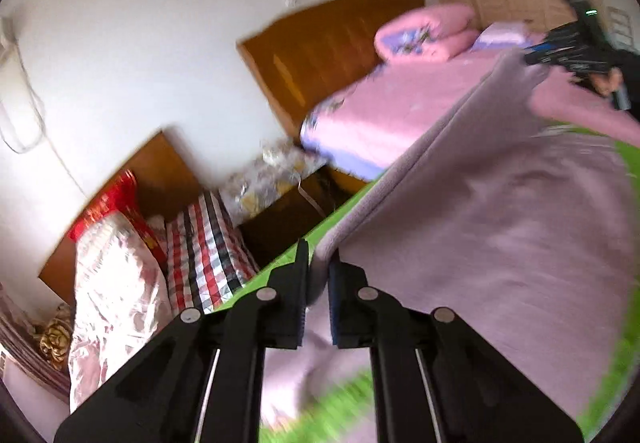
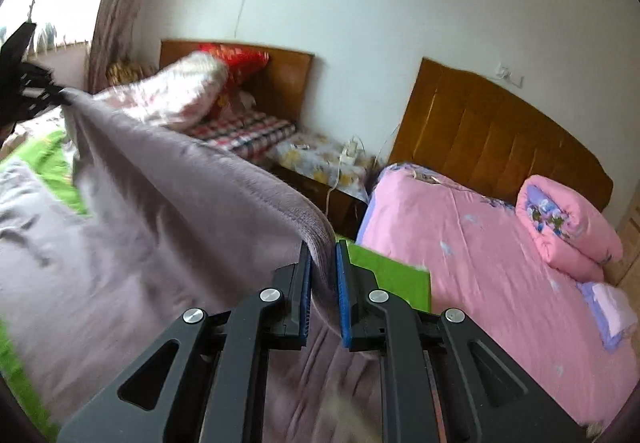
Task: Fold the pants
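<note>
Mauve-grey pants (image 1: 480, 227) lie spread over a green mat (image 1: 280, 263), with one edge lifted into the air. My left gripper (image 1: 319, 259) is shut on the pants' near end of that edge. My right gripper (image 2: 323, 255) is shut on the other end of the same edge, where the ribbed band of the pants (image 2: 160, 179) curls between the blue pads. Each gripper shows in the other's view: the right one at the upper right (image 1: 568, 51), the left one at the far left (image 2: 36, 91). The edge stretches taut between them.
A pink bed (image 2: 480, 251) with a rolled pink quilt (image 2: 568, 227) and wooden headboard (image 2: 500, 131) is close by. A second bed holds a plaid sheet (image 2: 244, 135) and pillows (image 2: 180, 95). A nightstand (image 2: 320, 163) with cables stands between the beds.
</note>
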`<state>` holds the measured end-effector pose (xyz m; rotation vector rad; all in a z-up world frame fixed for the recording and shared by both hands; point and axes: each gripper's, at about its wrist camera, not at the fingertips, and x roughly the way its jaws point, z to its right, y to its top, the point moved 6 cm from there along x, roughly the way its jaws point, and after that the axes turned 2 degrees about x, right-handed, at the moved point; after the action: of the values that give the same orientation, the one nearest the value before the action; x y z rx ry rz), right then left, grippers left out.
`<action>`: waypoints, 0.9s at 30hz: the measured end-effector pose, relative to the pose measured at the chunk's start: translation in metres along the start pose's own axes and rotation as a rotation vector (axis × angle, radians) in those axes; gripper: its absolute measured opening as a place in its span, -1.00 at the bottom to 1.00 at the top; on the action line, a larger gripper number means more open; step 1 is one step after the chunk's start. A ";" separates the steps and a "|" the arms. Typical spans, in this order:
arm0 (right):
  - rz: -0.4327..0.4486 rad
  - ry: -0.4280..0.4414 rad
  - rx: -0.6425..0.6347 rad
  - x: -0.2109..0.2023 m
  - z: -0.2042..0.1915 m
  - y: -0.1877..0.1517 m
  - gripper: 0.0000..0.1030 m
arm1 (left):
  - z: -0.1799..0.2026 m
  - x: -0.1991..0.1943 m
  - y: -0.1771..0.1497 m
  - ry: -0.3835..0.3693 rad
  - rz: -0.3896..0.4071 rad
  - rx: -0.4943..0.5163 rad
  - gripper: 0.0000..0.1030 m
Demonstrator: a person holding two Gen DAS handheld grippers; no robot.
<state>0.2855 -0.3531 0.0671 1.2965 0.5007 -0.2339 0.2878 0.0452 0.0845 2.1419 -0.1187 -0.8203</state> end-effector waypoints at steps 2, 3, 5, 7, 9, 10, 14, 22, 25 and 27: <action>-0.013 0.012 0.023 -0.037 -0.011 -0.032 -0.74 | 0.046 -0.048 -0.019 0.010 0.010 0.039 -0.83; -0.029 0.006 0.022 -0.049 -0.016 -0.050 -0.74 | 0.069 -0.063 -0.030 0.004 0.006 0.052 -0.83; -0.085 0.008 0.047 -0.066 -0.028 -0.091 -0.74 | 0.111 -0.077 -0.060 -0.035 -0.031 0.026 -0.83; -0.152 0.034 0.084 -0.071 -0.040 -0.131 -0.74 | 0.140 -0.069 -0.090 -0.057 -0.090 0.011 -0.83; -0.245 0.043 0.104 -0.062 -0.054 -0.169 -0.73 | 0.166 -0.049 -0.124 -0.108 -0.163 -0.035 -0.83; -0.267 0.038 0.107 -0.059 -0.057 -0.179 -0.70 | 0.170 -0.042 -0.132 -0.123 -0.183 -0.043 -0.82; -0.239 0.060 0.165 -0.070 -0.062 -0.182 0.32 | 0.165 -0.032 -0.144 -0.153 -0.193 -0.192 -0.45; -0.142 0.192 0.719 -0.093 -0.059 -0.192 0.32 | 0.119 -0.089 -0.149 -0.220 -0.066 -0.892 0.85; -0.155 0.239 0.898 -0.070 -0.055 -0.204 0.01 | 0.112 -0.087 -0.161 -0.217 -0.104 -1.001 0.82; -0.141 0.235 0.925 -0.062 -0.055 -0.204 0.01 | 0.109 -0.088 -0.165 -0.188 -0.100 -1.022 0.82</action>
<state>0.1297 -0.3613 -0.0880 2.2080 0.7225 -0.4647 0.1236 0.1115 -0.0397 1.1148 0.2666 -0.8772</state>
